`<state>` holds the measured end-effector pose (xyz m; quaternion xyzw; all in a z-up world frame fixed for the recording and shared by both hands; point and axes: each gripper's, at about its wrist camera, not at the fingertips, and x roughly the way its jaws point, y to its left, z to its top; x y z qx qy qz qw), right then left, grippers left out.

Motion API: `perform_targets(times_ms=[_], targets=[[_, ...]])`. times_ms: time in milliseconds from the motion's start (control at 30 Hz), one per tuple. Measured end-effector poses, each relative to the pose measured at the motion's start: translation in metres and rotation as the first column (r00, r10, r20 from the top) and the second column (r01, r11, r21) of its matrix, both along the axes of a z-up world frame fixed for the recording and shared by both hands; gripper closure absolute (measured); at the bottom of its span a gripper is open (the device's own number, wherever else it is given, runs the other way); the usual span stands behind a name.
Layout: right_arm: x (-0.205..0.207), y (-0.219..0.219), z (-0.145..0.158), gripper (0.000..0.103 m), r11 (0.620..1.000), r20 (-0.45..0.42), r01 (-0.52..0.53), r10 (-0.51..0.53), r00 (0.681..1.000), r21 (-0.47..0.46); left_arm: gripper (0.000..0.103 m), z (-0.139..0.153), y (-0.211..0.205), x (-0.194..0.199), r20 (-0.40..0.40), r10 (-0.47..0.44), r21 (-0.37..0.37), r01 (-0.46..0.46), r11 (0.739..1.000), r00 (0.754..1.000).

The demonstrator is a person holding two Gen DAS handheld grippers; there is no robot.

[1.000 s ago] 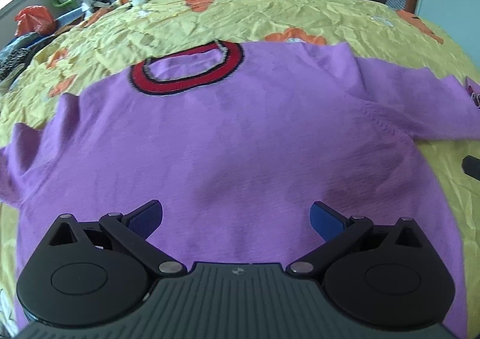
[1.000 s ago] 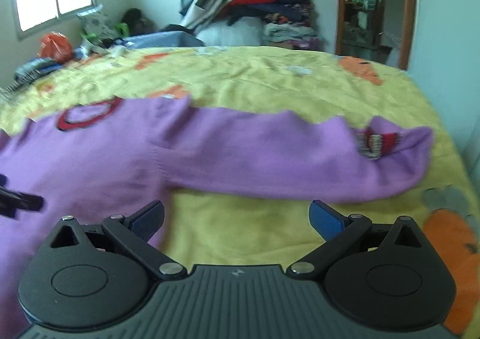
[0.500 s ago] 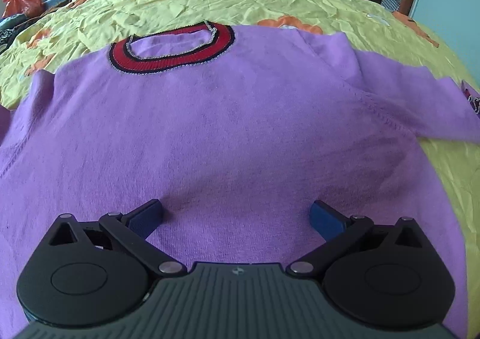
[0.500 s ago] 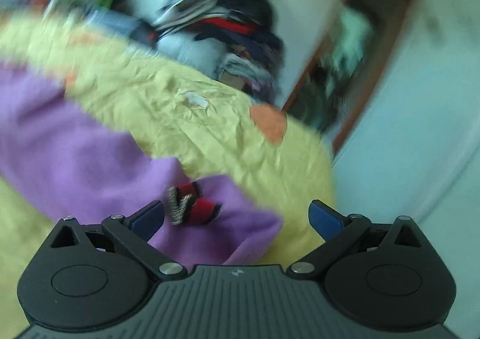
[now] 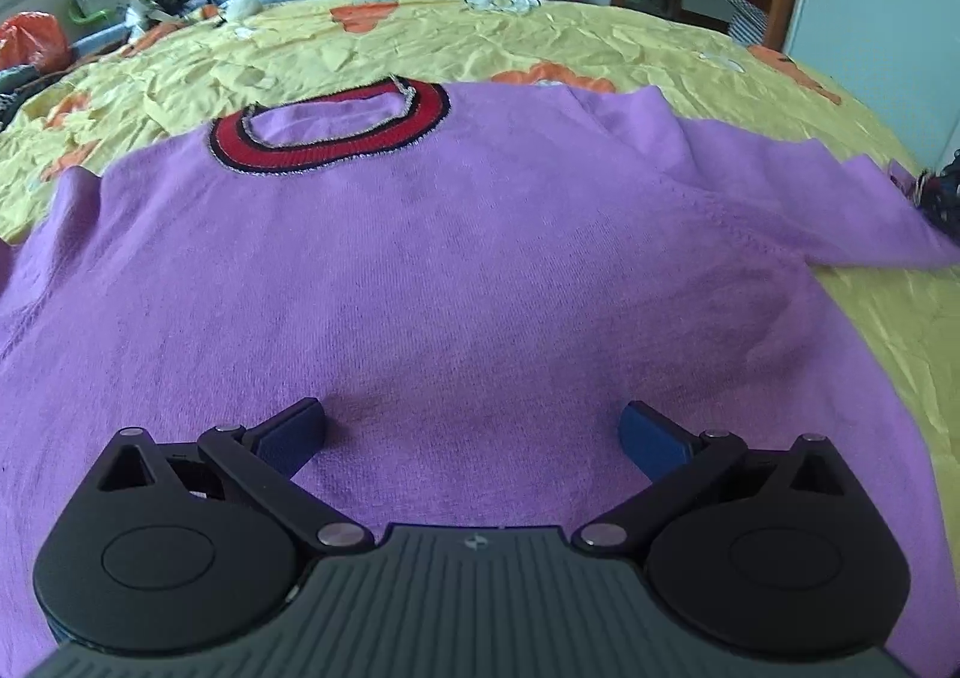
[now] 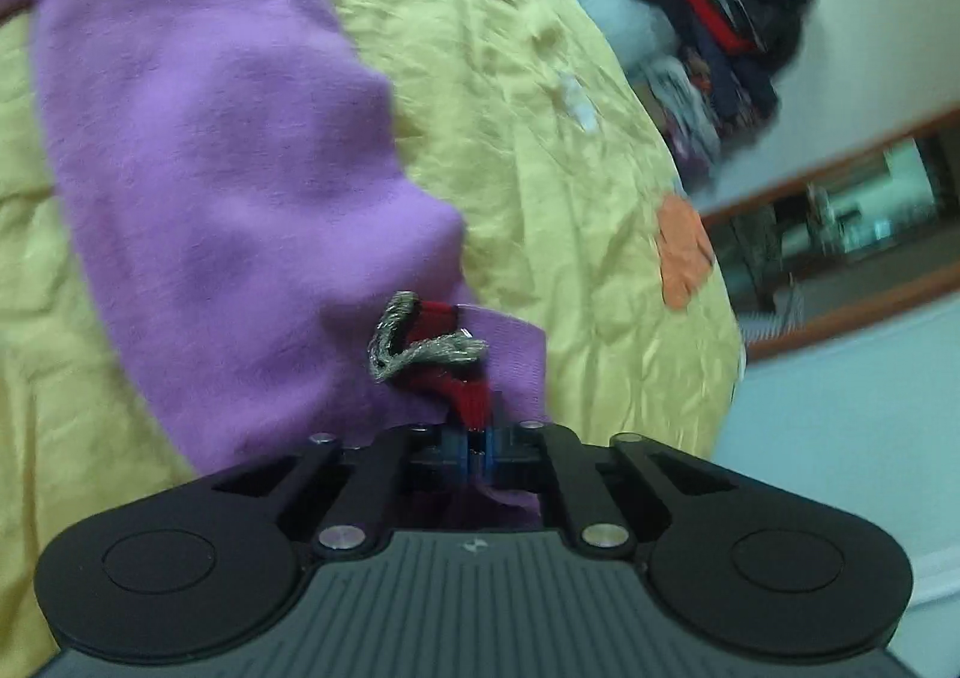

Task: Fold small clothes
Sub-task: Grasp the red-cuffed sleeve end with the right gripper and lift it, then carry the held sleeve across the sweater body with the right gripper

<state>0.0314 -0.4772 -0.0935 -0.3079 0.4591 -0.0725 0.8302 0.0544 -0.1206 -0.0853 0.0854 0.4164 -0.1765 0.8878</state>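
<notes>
We have the purple sweater (image 5: 456,270) flat on the yellow bed sheet (image 5: 540,42), collar away from us. Left tool (image 5: 471,435) is wide open over the lower body, gripping nothing. Right tool (image 6: 474,453) is clamped tight on the red-striped cuff (image 6: 447,360).

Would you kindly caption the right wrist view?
Right tongs shut on the purple sweater's red cuff above the yellow bedsheet.

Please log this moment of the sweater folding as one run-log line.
stage: sleeve fold start | right gripper: shut on sleeve cuff | left gripper: open over purple sweater | surface: yellow bedsheet
</notes>
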Motion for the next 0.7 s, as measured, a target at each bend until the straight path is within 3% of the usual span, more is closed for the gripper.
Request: perform_targets(times_ms=[67, 133, 200, 300, 400, 433, 567, 700], targets=[[-0.012, -0.014, 0.016, 0.099, 0.992, 0.087, 0.099, -0.106, 0.991, 0.082, 0.0, 0.005, 0.006, 0.001, -0.012, -0.005, 0.004, 0.005, 1.0, 1.0], [-0.033, -0.04, 0.039, 0.099, 0.95, 0.176, 0.224, -0.264, 0.948, 0.218, 0.0, 0.015, 0.022, -0.004, 0.016, 0.001, -0.014, -0.001, 1.0, 1.0], [-0.059, -0.064, 0.055, 0.099, 0.897, 0.227, 0.318, -0.394, 0.891, 0.307, 0.0, 0.028, 0.045, -0.011, 0.059, 0.012, -0.044, -0.009, 0.999, 0.998], [-0.096, -0.093, 0.075, 0.099, 0.787, 0.265, 0.415, -0.565, 0.781, 0.457, 0.0, 0.041, 0.082, -0.014, 0.056, 0.064, -0.061, -0.06, 0.996, 0.996], [-0.125, -0.097, 0.103, 0.099, 0.685, 0.3, 0.395, -0.664, 0.685, 0.612, 0.0, 0.054, 0.124, -0.019, 0.041, 0.115, -0.103, -0.11, 0.989, 0.993], [-0.131, -0.093, 0.113, 0.099, 0.665, 0.314, 0.37, -0.677, 0.666, 0.649, 0.0, 0.057, 0.137, -0.022, 0.042, 0.126, -0.111, -0.121, 0.986, 0.991], [-0.126, -0.06, 0.147, 0.099, 0.617, 0.338, 0.255, -0.678, 0.653, 0.745, 0.0, 0.067, 0.18, -0.031, 0.063, 0.16, -0.095, -0.154, 0.984, 0.985], [-0.077, 0.014, 0.174, 0.099, 0.608, 0.385, 0.09, -0.603, 0.699, 0.789, 0.0, 0.07, 0.218, -0.038, 0.081, 0.193, -0.069, -0.188, 0.98, 0.978]])
